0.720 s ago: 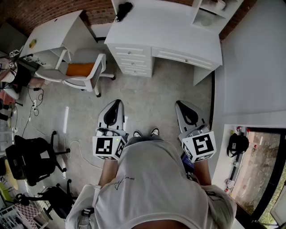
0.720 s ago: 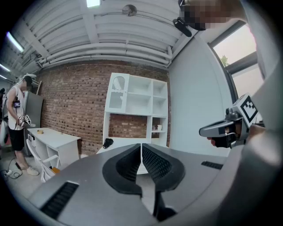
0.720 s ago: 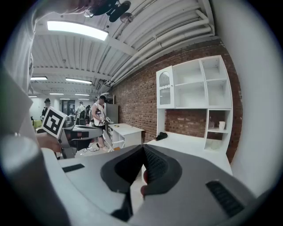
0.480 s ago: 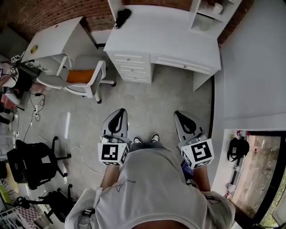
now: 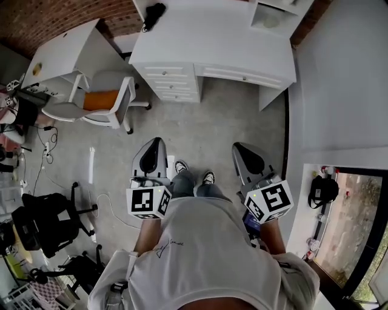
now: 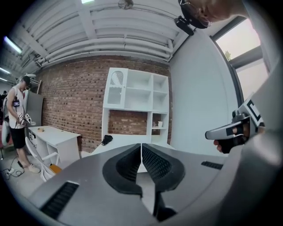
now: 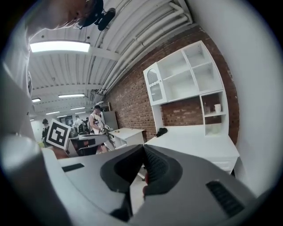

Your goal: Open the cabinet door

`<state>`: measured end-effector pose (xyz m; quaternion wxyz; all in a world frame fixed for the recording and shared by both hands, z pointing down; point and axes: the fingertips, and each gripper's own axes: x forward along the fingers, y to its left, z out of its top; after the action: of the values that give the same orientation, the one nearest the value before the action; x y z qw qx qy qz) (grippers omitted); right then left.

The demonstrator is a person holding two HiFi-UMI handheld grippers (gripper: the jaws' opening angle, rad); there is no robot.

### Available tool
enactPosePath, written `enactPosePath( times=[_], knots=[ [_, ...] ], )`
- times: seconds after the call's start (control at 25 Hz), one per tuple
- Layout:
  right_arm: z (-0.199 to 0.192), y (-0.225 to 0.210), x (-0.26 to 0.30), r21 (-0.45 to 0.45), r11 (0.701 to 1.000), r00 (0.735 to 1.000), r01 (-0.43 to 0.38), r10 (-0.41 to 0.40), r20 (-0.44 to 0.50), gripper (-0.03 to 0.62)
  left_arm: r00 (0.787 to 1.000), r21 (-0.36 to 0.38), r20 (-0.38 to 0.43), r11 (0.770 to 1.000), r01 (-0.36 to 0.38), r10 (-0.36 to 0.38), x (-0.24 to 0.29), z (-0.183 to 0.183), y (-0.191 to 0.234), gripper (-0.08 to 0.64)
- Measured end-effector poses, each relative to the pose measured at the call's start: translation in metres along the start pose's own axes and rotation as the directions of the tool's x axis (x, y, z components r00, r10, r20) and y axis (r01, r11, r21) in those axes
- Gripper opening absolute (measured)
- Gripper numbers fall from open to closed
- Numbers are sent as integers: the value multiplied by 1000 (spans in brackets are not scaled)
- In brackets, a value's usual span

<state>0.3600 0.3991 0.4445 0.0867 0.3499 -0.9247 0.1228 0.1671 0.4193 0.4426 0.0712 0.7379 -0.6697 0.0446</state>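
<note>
A white desk [image 5: 212, 36] with a tall white hutch stands ahead of me across the grey floor. In the left gripper view the hutch's cabinet door [image 6: 116, 86] is at its upper left, closed; the right gripper view shows the same door [image 7: 152, 86]. My left gripper [image 5: 156, 141] and right gripper [image 5: 237, 147] are held side by side at waist height, well short of the desk. The jaws of the left gripper [image 6: 141, 145] meet with nothing between them. The right gripper [image 7: 143, 148] is likewise shut and empty.
The desk has drawers [image 5: 173, 82] at its left and a black object [image 5: 154, 12] on top. A white chair with an orange seat [image 5: 100, 100] and a second white desk [image 5: 60, 51] stand to the left, black chairs [image 5: 36, 221] nearer. A white wall [image 5: 339, 79] runs along the right. A person [image 6: 20, 119] stands far left.
The desk has slid toward the top of the head view and one foot has stepped forward. Both grippers stay shut and side by side.
</note>
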Motion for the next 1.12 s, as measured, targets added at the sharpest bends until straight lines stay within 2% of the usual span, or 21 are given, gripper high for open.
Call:
enactPosePath(
  times=[0.24,0.52,1.0,1.12],
  knots=[
    [-4,-11,28,-23,1000,999,21,-22,-43,25,1000,-16,-7,1000,5,-5,26,-3,22,20],
    [19,-11,82,-76,997,997,-4,-2,-71,25,1000,-25,19,999,26,-25,68,13,54,20],
    [71,17,203,-160,987,996,-11,-4,-94,25,996,-50,57,996,70,-67,123,45,155,20],
    [83,26,233,-223,975,996,7,-26,-81,25,994,-38,61,995,94,-92,138,49,178,20]
  ],
)
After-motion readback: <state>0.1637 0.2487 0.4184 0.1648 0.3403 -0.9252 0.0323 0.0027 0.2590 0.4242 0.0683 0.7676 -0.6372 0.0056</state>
